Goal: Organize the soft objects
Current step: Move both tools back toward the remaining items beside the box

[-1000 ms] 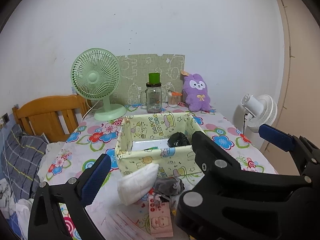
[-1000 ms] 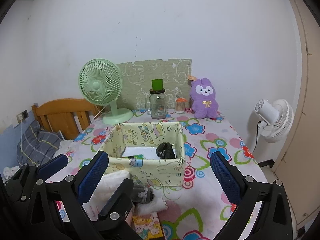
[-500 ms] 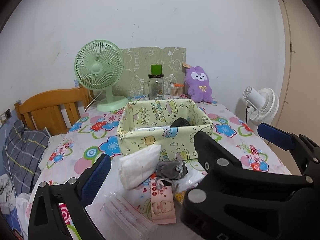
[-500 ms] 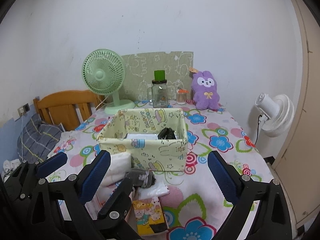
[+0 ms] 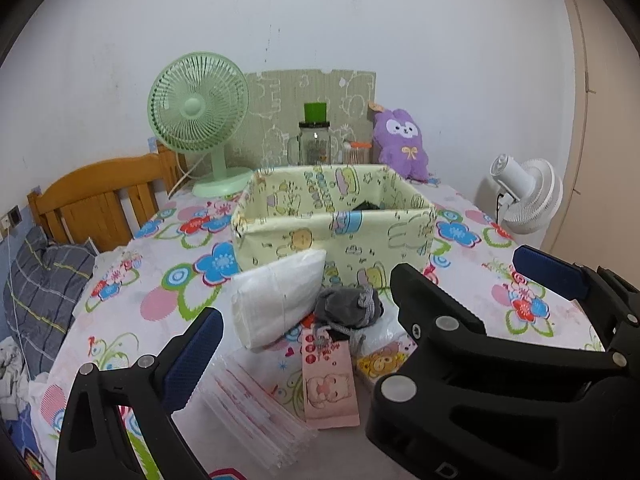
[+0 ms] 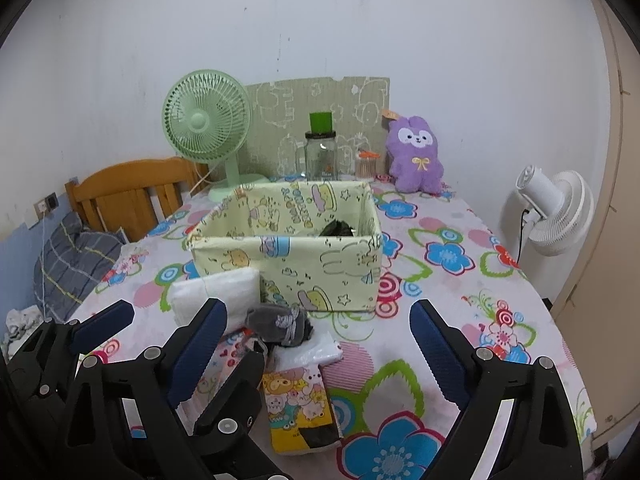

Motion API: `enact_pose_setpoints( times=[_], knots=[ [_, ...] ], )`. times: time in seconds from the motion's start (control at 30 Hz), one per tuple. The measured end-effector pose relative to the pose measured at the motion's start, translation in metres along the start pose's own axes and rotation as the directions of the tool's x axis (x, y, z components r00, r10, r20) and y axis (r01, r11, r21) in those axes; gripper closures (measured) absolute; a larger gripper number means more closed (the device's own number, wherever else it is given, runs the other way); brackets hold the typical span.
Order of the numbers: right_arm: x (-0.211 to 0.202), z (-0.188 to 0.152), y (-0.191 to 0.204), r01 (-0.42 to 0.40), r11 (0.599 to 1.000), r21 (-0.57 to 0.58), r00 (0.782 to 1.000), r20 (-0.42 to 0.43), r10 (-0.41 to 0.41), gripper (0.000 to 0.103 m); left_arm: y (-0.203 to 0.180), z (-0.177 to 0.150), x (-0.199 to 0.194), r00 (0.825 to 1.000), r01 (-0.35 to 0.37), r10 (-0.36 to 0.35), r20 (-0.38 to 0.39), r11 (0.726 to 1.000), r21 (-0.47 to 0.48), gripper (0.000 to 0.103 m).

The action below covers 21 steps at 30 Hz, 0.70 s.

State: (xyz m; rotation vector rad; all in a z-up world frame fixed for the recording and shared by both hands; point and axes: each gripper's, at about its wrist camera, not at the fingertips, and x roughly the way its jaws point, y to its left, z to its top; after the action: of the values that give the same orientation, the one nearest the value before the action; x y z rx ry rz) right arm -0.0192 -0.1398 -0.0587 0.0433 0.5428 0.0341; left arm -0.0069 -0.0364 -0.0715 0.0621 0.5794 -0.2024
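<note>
A pale yellow cartoon-print fabric box (image 5: pixel 336 232) (image 6: pixel 304 264) stands mid-table with a dark item (image 6: pixel 338 229) inside. In front of it lie a white folded cloth (image 5: pixel 280 298) (image 6: pixel 216 296), a grey sock bundle (image 5: pixel 348 308) (image 6: pixel 280 322), a pink tissue pack (image 5: pixel 328 388) and a yellow cartoon tissue pack (image 6: pixel 300 408). My left gripper (image 5: pixel 304 356) is open and empty, just short of these. My right gripper (image 6: pixel 316 348) is open and empty beside it. A purple plush rabbit (image 6: pixel 416 156) sits at the back.
A green desk fan (image 5: pixel 200 120), a glass jar with green lid (image 5: pixel 314 140) and a small toothpick holder (image 6: pixel 366 164) stand along the back wall. A white floor fan (image 6: pixel 556 212) is off the table's right edge. A wooden bed frame (image 5: pixel 96 196) is left.
Both grippers have dropped lower and come nearer the table, so the box is seen more side-on and the items in front look larger. Both stay open.
</note>
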Motion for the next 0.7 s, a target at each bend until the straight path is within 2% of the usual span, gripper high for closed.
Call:
enact_pose_setpoints(
  times=[0.2,0.7],
  knots=[
    [0.013,-0.012,0.002,0.006,1.0,-0.005,0.999,-0.041,-0.007,0.011,0.001,-0.012,0.011,0.999,-0.012,0.012,-0.033,1.0,0.017,0.003],
    [0.04,-0.035,0.003,0.007,1.0,-0.001,0.991,-0.131,-0.008,0.012,0.003,-0.034,0.034,0.993,0.017,-0.013,-0.12,0.999,0.036,0.008]
  ],
)
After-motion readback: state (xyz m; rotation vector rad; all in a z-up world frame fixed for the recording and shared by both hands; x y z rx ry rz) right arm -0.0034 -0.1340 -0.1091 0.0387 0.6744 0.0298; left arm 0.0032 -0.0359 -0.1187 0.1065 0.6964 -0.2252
